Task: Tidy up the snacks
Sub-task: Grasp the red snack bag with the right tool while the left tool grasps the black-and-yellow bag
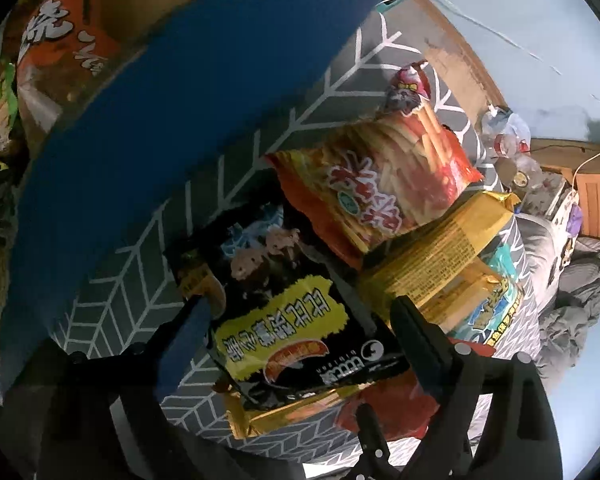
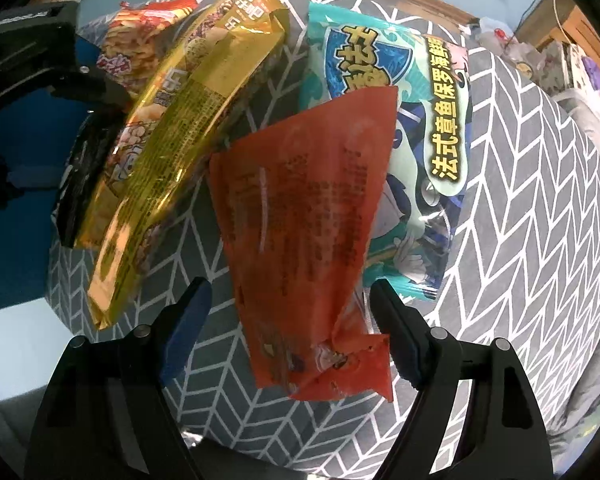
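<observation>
the left gripper [image 1: 300, 324] hangs with jaws wide apart astride the black bag [image 1: 284, 320], which lies loose on the grey cloth [image 1: 132, 272] beside the blue box [image 1: 160, 92], probably lined up for a pick. the right gripper [image 2: 290, 308] is also spread, straddling the red bag [image 2: 308, 216] without pinching it. gold bag [image 2: 188, 120] and teal bag [image 2: 412, 120] wait nearby.

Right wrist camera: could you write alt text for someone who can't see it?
An open right gripper points down over an orange snack packet lying between its fingers on a grey herringbone-patterned cloth. A teal bag lies partly under the packet, a gold bag sits to the left, and the left gripper shows at upper left.
</observation>
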Demonstrator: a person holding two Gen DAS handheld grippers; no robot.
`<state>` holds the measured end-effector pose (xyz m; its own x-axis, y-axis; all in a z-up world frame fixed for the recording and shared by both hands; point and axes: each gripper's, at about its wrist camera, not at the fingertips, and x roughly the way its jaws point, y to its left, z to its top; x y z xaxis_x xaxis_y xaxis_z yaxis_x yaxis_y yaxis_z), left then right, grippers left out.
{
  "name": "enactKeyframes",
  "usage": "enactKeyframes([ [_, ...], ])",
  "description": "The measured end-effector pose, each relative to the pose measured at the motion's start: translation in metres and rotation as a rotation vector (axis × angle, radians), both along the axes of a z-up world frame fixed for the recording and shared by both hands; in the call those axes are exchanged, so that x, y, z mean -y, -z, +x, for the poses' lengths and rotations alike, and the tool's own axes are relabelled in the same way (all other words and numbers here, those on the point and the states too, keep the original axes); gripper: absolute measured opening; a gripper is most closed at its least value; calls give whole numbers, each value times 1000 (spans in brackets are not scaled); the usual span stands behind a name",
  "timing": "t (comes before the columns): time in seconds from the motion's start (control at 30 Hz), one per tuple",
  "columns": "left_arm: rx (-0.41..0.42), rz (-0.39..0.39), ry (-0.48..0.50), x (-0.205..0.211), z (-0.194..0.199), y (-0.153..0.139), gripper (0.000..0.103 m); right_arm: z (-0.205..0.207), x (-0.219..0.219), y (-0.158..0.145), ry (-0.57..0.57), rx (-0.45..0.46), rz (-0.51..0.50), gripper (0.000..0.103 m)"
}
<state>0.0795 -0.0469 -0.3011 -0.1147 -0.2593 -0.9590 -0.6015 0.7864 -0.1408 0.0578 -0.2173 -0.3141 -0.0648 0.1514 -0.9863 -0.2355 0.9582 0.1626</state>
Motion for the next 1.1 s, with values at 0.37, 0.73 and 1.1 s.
enactKeyframes([
  [0.37,70,-19,133,-4,-15,-8,65,-5,-7,17,87,-17,-2,65],
  [0.73,123,-41,236,-3,-31,-20,55,-35,0,17,120,1,44,48],
  [1.1,112,-77,273,-3,-51,-20,54,-47,24,0,160,13,106,36],
])
